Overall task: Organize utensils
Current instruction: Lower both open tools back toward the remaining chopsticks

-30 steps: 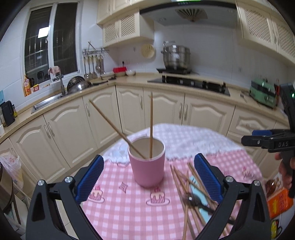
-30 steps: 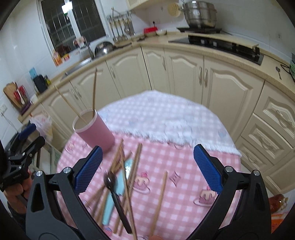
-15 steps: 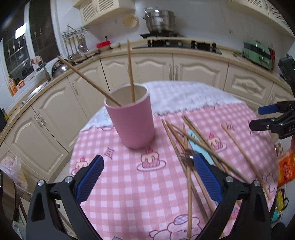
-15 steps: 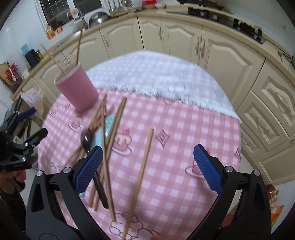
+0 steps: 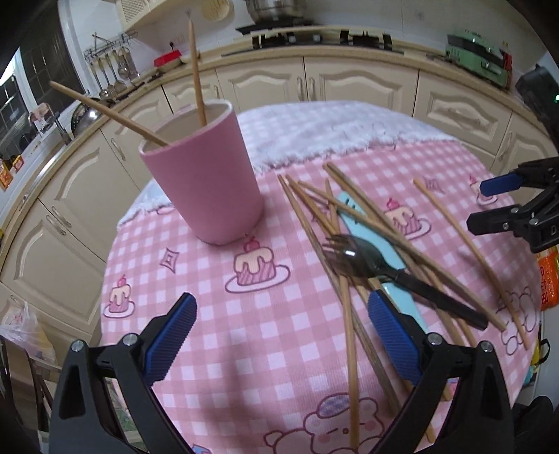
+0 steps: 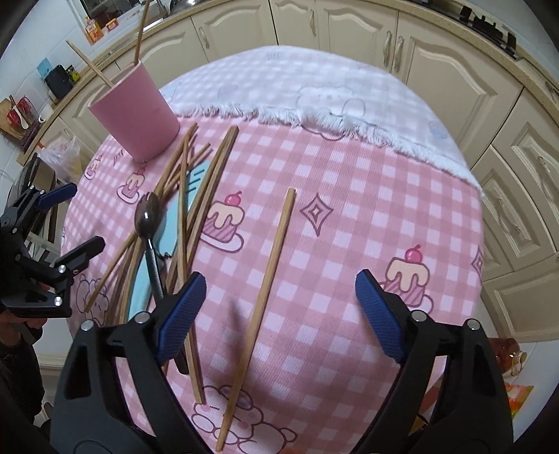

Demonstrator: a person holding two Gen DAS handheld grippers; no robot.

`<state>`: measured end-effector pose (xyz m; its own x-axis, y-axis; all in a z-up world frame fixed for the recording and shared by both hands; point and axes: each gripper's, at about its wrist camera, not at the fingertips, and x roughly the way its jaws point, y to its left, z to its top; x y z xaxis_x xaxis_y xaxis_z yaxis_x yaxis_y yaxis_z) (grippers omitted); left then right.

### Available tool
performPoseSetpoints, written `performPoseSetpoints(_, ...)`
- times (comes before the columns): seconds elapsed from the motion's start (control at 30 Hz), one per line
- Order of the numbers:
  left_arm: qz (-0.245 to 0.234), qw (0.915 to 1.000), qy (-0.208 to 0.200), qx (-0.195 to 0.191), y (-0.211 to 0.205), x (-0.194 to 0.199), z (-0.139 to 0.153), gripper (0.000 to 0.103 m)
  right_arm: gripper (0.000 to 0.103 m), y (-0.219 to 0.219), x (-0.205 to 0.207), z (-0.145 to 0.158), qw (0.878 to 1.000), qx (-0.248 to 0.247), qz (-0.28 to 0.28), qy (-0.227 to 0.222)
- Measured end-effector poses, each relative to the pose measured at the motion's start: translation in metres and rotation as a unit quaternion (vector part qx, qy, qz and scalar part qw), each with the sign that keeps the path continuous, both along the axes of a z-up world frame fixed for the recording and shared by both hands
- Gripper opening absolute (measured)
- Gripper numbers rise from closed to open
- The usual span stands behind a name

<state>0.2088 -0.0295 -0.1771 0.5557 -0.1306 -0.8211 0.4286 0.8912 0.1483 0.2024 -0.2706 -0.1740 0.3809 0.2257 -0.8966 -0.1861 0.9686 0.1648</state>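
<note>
- No full word, brand or number can be read in either view.
- The right gripper (image 5: pixel 503 202), seen from the left wrist, carries pale raised lettering on its black body; only what looks like a "D" shows at the frame edge.
- The orange packet (image 5: pixel 548 279) at the right edge of the left wrist view bears red printed characters, too small and cut off to read.
- The small yellow and red boxes (image 6: pixel 93 30) on the counter have print, blurred beyond reading.
</note>
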Motion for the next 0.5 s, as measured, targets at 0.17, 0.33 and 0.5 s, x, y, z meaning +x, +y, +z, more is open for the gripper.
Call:
performPoseSetpoints(0.17,-0.017,0.9996,0.021,0.012,-0.008,0.007,-0.012,0.096,0.08,0.006,0.003,-0.005,1.0,-0.001,0.009,0.007)
performPoseSetpoints(0.33,-0.023,0.9988,0.041,0.016,-0.011,0.013,-0.022,0.077,0.079,0.007,0.005,-0.006,1.0,0.002,0.009,0.009)
performPoseSetpoints(0.5,-0.022,0.999,0.039,-0.001,-0.006,0.009,-0.015,0.077,0.079,0.007,0.006,-0.005,1.0,0.003,0.007,0.008)
